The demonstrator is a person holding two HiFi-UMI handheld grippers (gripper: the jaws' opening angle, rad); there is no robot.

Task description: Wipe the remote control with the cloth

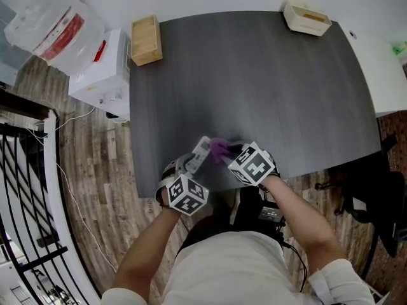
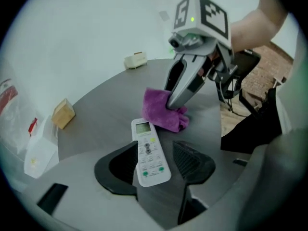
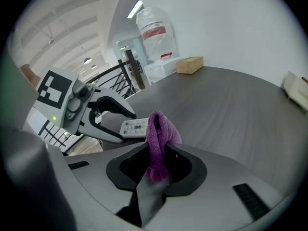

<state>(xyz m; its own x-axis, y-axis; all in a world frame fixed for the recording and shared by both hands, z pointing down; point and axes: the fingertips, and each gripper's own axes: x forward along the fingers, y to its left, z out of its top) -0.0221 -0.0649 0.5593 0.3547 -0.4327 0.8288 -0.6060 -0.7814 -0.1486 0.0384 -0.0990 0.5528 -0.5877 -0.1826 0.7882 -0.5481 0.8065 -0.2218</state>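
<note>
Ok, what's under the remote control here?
Only the dark grey table shows beneath the remote control, which sits between the left gripper's open fingers. Its underside is hidden. The purple cloth is at its far end, not visibly under it.

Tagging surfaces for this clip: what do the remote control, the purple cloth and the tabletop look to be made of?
Remote control: white hard plastic, smooth slight sheen; keys likely rubber.
Purple cloth: soft fuzzy weave, probably microfibre; it folds limply.
Tabletop: dark grey matte, faint grain streaks; laminate or stained wood, can't tell.
</note>
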